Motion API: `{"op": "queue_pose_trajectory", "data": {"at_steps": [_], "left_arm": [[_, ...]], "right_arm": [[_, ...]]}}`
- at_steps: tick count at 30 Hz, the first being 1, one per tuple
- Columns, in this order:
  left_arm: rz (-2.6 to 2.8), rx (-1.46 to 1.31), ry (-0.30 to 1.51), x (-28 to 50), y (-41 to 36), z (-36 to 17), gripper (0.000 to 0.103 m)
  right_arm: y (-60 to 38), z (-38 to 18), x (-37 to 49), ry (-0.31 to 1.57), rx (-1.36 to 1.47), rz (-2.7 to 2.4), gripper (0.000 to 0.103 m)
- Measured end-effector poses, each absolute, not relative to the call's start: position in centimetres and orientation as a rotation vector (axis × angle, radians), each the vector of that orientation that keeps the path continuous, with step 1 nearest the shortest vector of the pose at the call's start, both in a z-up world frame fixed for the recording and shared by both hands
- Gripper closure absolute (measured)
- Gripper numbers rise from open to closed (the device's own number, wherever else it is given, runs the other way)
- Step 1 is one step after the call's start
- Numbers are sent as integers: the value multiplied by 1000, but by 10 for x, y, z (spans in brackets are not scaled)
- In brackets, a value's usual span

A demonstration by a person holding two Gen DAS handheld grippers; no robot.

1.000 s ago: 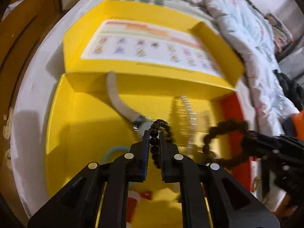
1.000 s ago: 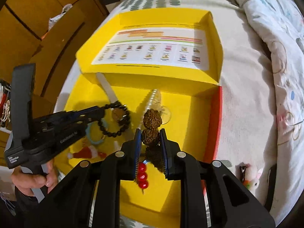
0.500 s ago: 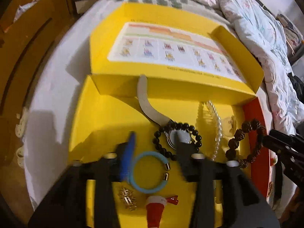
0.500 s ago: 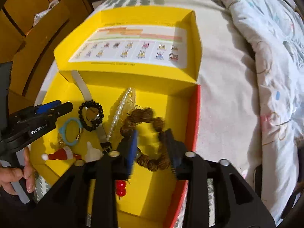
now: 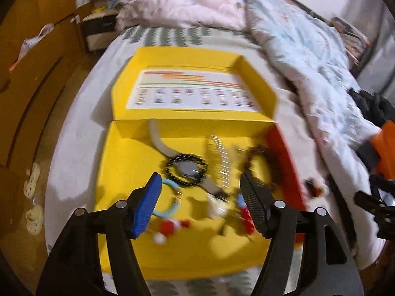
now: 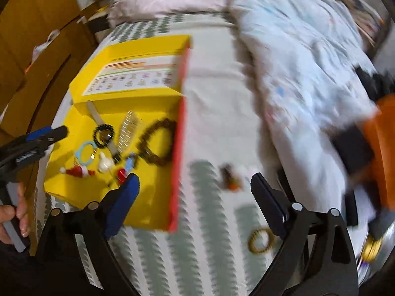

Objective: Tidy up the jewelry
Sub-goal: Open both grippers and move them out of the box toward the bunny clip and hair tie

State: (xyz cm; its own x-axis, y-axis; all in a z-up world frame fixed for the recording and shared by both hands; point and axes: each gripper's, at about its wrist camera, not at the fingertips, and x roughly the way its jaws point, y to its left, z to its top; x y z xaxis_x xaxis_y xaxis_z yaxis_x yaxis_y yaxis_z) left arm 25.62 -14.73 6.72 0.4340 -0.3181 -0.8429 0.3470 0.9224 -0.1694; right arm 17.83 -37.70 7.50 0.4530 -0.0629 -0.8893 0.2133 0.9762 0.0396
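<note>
Bedroom scene, both views motion-blurred. Bed (image 6: 217, 128) covered by a white sheet with grey-green zigzag bands. Crumpled pale quilt (image 5: 308, 49) with small pastel prints heaped along the right side and far end; pinkish bedding (image 5: 177, 7) bunched at the head. Brown wooden cabinets (image 5: 32, 56) line the left wall, with a plastic bag (image 5: 32, 39) hanging on one. Pale slippers (image 5: 33, 197) on the brownish floor beside the bed. Warm indoor light.

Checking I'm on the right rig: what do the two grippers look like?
Both grippers, left and right, are black angular plastic with silver screw heads. Each has one blue ribbed pad and one black ribbed pad. A bare hand grips the left handle.
</note>
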Motion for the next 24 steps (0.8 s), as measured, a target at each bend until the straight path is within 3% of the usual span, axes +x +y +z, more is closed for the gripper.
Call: {"op": "queue_pose_trajectory", "data": {"at_steps": [9,24], "left_arm": [[-585,75,989,178,-219,81,34],[-756,208,1002,152,-363,55,34]], "right_arm": [[-413,11,82,1199,256,-287,10],[-474,-22,43,1216,444,-302,10]]}}
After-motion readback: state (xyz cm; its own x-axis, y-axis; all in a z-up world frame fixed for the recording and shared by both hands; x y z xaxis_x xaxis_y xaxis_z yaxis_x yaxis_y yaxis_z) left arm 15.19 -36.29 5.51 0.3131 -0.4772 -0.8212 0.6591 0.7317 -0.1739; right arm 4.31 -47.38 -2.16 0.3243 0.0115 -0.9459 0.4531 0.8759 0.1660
